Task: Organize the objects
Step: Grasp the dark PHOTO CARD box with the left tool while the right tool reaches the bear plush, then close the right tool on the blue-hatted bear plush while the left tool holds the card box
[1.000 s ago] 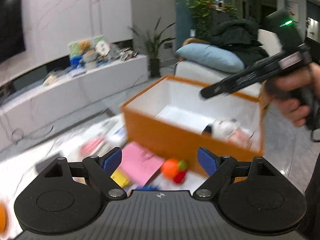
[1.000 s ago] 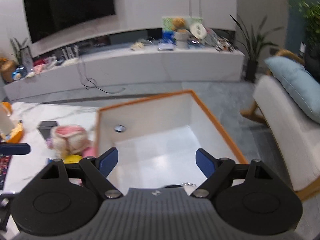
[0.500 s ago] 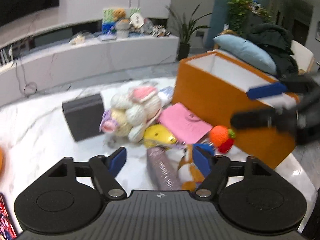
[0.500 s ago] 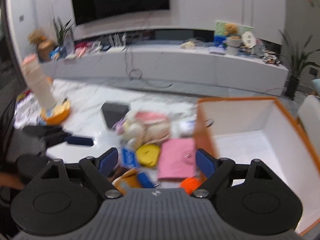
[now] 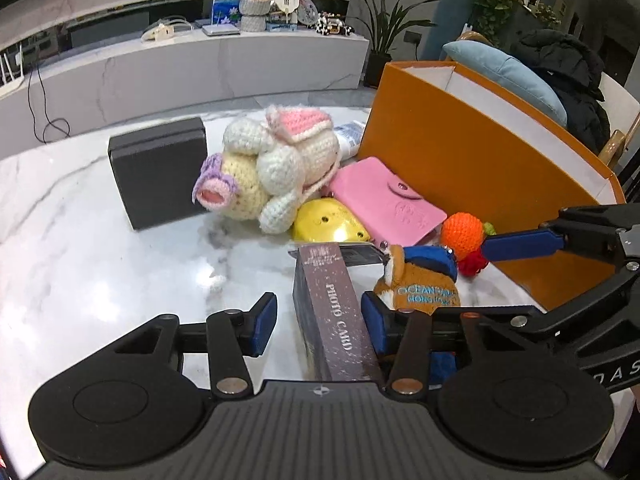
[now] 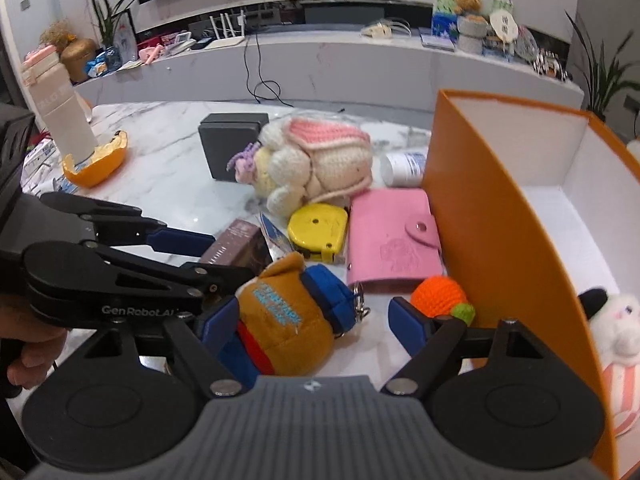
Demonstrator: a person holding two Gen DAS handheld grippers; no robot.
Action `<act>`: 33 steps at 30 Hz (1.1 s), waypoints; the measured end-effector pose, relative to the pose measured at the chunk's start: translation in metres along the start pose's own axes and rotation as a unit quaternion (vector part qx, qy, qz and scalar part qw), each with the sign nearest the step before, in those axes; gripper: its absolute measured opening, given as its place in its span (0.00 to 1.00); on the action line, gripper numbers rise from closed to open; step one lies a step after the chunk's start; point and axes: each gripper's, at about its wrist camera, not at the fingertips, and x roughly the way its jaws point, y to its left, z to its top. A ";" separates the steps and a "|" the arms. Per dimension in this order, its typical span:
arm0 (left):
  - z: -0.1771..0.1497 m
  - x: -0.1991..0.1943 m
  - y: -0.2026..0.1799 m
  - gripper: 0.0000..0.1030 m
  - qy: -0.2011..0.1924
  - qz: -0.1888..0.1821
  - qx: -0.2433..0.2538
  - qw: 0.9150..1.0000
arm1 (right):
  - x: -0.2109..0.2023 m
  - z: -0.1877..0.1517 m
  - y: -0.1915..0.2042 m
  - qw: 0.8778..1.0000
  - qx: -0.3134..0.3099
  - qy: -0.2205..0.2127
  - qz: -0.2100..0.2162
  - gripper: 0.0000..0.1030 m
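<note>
A maroon "PHOTO CARD" box [image 5: 332, 320] lies on the marble table between the fingers of my left gripper [image 5: 319, 326]. Its jaws are closing: the right pad is at the box, the left pad still stands off it. Beside it lies a brown plush with a blue cap [image 6: 284, 316], between the fingers of my right gripper [image 6: 314, 326]. Those jaws are closing slowly, and the right pad is clear of the plush. The orange storage box [image 6: 480, 220] stands to the right, with a white plush [image 6: 616, 320] inside.
Around the two grippers lie a crochet bunny [image 5: 272, 168], a pink wallet [image 5: 384, 200], a yellow tape measure [image 5: 328, 224], an orange crochet fruit [image 5: 462, 234], a dark grey box [image 5: 160, 172] and a white bottle [image 6: 404, 166]. A pale bottle [image 6: 64, 116] and an orange bowl [image 6: 96, 160] stand far left.
Both grippers swung away from the orange box and came down over the pile on the table. The left jaws narrowed around the photo card box. The right gripper now straddles the brown plush.
</note>
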 end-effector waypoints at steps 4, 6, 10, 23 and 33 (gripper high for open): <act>-0.003 0.007 0.001 0.28 0.024 0.005 -0.002 1.000 | 0.008 -0.003 0.000 1.000 0.016 0.013 0.011 0.79; -0.005 0.007 0.001 0.27 0.028 0.008 0.001 1.000 | 0.012 -0.005 0.002 0.999 0.024 0.018 0.023 0.79; -0.007 0.005 0.007 0.27 0.033 0.011 -0.011 0.999 | 0.016 -0.006 0.007 0.999 0.025 0.017 0.039 0.76; -0.017 -0.005 0.006 0.27 0.050 0.021 -0.001 0.999 | 0.015 -0.001 0.014 0.998 -0.004 0.039 0.055 0.56; -0.026 -0.013 -0.002 0.27 0.068 0.028 0.017 0.997 | -0.007 -0.007 0.032 0.969 -0.233 0.079 0.000 0.55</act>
